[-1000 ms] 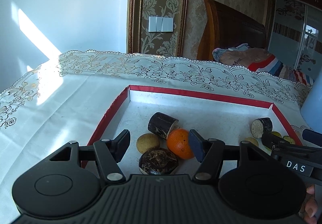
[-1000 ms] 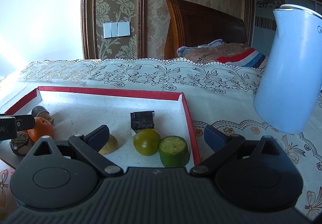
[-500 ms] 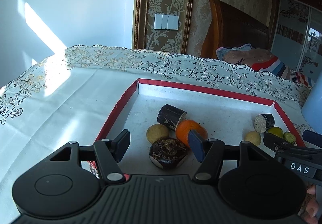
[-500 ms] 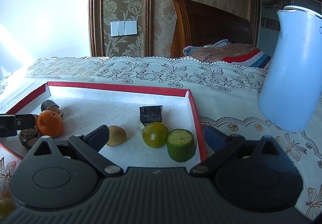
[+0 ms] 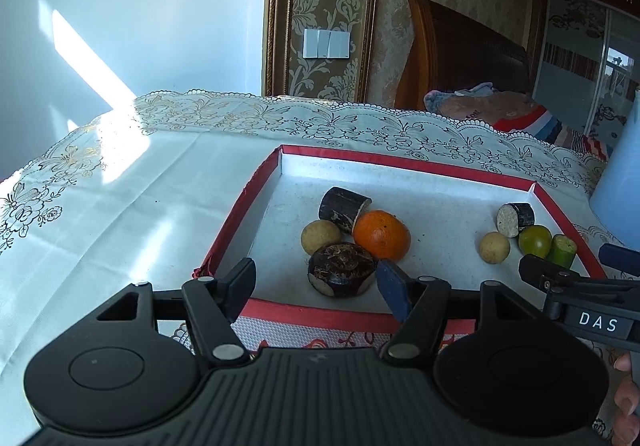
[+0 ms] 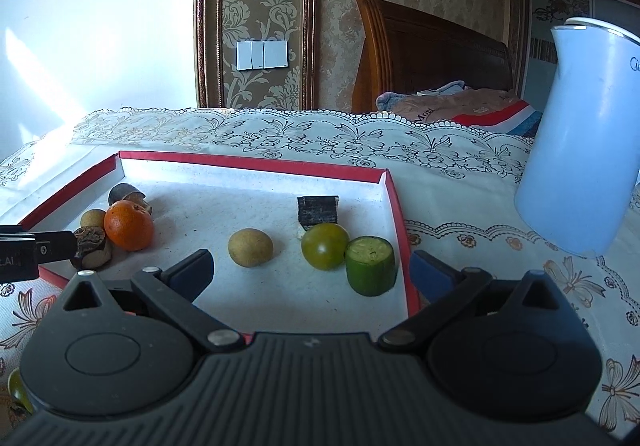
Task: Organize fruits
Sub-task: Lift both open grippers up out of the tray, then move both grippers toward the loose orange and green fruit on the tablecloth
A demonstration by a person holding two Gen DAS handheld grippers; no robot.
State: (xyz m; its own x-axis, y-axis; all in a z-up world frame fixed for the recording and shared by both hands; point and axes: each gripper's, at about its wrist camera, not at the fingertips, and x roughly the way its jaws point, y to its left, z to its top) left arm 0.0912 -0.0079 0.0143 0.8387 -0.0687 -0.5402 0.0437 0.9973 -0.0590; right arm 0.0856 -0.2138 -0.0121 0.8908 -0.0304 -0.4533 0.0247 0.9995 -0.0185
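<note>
A red-rimmed white tray [image 5: 256, 185] [image 6: 396, 205] holds the fruits. On its left lie an orange [image 5: 382, 234] [image 6: 129, 225], a dark brown round piece [image 5: 342, 270], a dark cane piece [image 5: 343, 204] and a small tan fruit [image 5: 320, 237]. On its right lie a tan fruit [image 6: 250, 247], a green tomato [image 6: 325, 246], a green cut piece [image 6: 370, 265] and a dark block [image 6: 318, 209]. My left gripper [image 5: 316, 288] is open and empty at the near rim. My right gripper [image 6: 310, 272] is open and empty, just short of the right fruits.
A pale blue kettle [image 6: 584, 141] stands right of the tray on the lace tablecloth [image 5: 120, 205]. A small green fruit [image 6: 16, 386] lies on the cloth at the near left. A bed headboard [image 6: 432, 57] stands behind the table.
Both grippers have drawn back and risen from the tray, so more of it shows. Both stay open and empty. The fruits have not moved.
</note>
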